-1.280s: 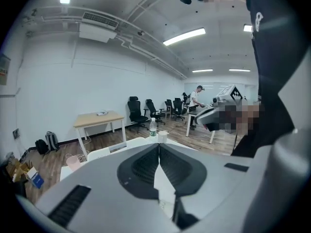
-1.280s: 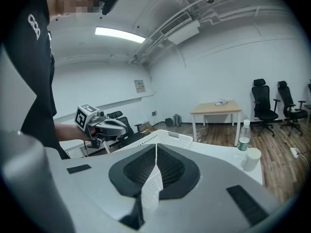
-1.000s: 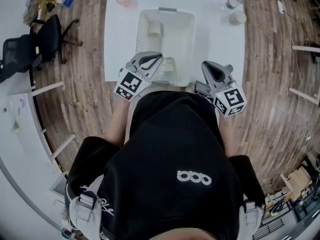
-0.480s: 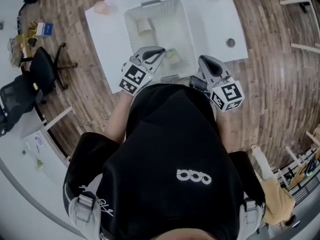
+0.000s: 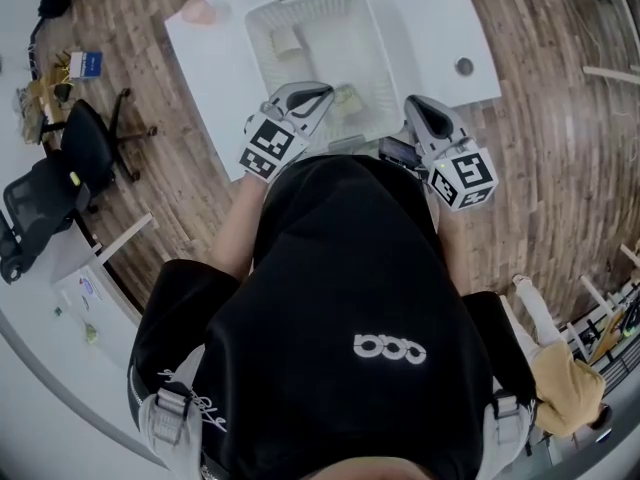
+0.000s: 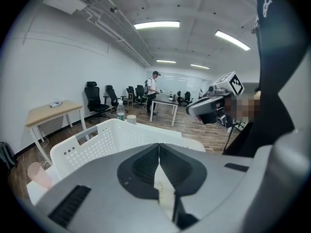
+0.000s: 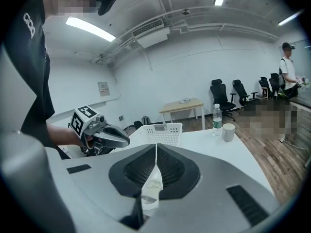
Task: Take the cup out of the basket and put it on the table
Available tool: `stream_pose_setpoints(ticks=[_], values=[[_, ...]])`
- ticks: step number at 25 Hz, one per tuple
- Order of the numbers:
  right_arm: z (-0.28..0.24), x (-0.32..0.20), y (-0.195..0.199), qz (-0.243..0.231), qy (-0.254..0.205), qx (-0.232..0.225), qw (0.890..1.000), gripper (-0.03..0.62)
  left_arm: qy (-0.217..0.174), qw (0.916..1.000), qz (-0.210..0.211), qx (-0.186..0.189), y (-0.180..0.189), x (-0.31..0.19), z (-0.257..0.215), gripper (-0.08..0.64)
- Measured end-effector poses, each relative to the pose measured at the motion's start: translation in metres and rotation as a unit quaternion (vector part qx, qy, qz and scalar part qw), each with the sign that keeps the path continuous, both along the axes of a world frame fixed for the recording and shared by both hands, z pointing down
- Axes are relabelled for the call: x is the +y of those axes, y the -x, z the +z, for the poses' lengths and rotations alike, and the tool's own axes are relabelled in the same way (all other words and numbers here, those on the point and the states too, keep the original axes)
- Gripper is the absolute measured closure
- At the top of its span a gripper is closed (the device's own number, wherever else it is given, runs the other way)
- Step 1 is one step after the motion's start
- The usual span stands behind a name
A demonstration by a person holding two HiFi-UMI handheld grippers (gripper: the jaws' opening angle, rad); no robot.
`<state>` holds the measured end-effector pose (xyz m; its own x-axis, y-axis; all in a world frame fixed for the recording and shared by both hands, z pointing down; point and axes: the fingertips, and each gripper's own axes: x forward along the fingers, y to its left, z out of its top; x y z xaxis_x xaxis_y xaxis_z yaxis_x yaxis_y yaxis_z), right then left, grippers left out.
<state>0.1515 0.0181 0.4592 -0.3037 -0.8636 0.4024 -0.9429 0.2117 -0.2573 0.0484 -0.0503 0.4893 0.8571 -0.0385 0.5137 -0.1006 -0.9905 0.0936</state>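
**Item: cup retrieval, reach not yet begun**

- **Cup** [image 5: 288,41]: We find it inside the basket [image 5: 325,53], in the far left corner, pale tan. We cannot tell whether it stands upright or lies on its side.
- **Second pale item** [image 5: 347,96]: It sits in the basket by the near wall. We cannot identify it.
- **Left gripper** [image 5: 322,93]: It hangs over the basket's near left edge. Its own view shows the jaws pressed together [image 6: 159,147] with nothing gripped.
- **Right gripper** [image 5: 412,106]: It is just outside the basket's near right corner. Its jaws are likewise closed and empty [image 7: 156,147].
- **Table** [image 5: 215,78]: There is bare surface to the left and right of the basket.

**Handling, in our judgement**
- The left gripper is the nearer one to the cup.
- We would spread its jaws before it dips below the basket rim.
- We would come down from above so the jaws straddle the cup wall, then close gently, since a light cup may crush or slip.
- We would lift the cup clear of the basket wall before moving sideways.
- We would set it upright on bare table left of the basket.

**Writing and marks**
- A white looped logo [image 5: 390,349] is printed on the person's black top. We cannot read it as letters.
- Each gripper cube carries black-and-white square markers.
- A bottle [image 7: 217,114] stands beyond the basket, and its label is too small to read.
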Motion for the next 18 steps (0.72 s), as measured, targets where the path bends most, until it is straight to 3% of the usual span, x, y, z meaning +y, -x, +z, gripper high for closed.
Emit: stream_pose_setpoints(ticks=[6,11,15,16,18], values=[[-0.001,-0.002,0.003,-0.012,-0.002,0.001,1.000,0.567,-0.002,0.9999,-0.005,-0.014,0.003,0.002,0.008,0.551],[0.001,-0.003,0.007,-0.026,0.002,0.002,1.000,0.567,-0.023,0.9972,0.020,-0.068,0.001,0.007,0.032,0.549],[0.003,-0.002,0.012,-0.031,0.002,0.000,1.000,0.566,0.003,0.9935,0.047,-0.103,-0.002,0.014,0.056,0.548],[0.003,-0.001,0.013,-0.032,0.002,0.000,0.999,0.567,0.010,0.9917,0.060,-0.113,-0.003,0.017,0.061,0.533],[0.004,0.000,0.015,-0.033,0.002,0.000,0.999,0.566,0.012,0.9862,0.092,-0.137,-0.006,0.022,0.073,0.429]])
